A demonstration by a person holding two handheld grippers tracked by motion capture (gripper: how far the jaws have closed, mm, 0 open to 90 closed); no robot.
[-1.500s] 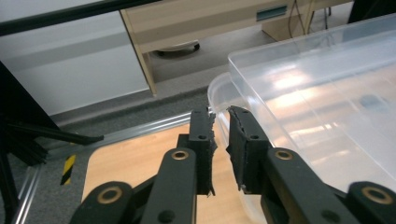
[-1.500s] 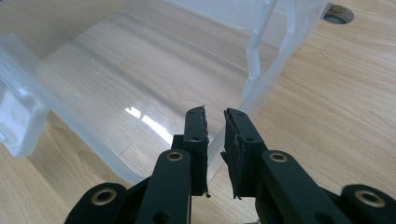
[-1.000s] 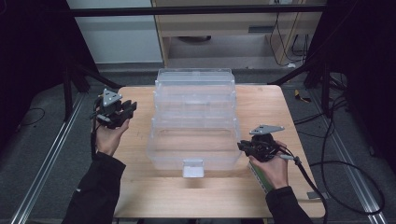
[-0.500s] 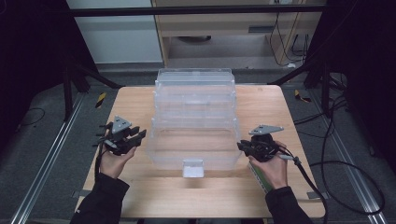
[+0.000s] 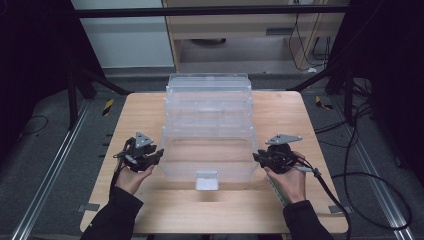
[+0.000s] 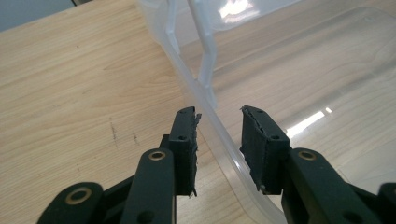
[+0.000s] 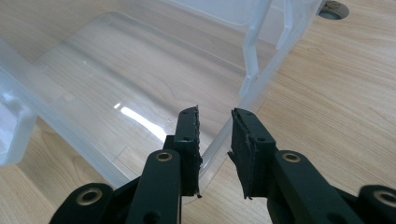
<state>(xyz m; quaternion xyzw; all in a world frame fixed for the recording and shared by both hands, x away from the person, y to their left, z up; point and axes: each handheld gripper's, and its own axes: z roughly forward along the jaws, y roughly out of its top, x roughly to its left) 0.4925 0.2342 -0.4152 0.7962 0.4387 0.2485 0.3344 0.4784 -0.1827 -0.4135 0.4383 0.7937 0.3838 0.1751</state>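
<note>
A clear plastic storage box [image 5: 225,167] stands in the middle of the wooden table, its lid [image 5: 207,82] folded back behind it. My left gripper [image 5: 156,156] is at the box's left wall near the front corner. In the left gripper view its jaws [image 6: 218,114] straddle the box rim [image 6: 205,74] with gaps on both sides; they have just been opening. My right gripper [image 5: 257,159] is at the right wall. Its jaws [image 7: 215,114] also straddle the rim [image 7: 252,70], pads off it, and have just been opening.
A white latch [image 5: 206,180] sits on the box's front wall. Bare wood table [image 5: 150,210] lies in front of the box and along both sides. A cable [image 5: 330,190] trails from my right gripper over the table's right edge.
My left hand came down and toward me from the table's far left to the box's left wall. The right hand has stayed at the right wall.
</note>
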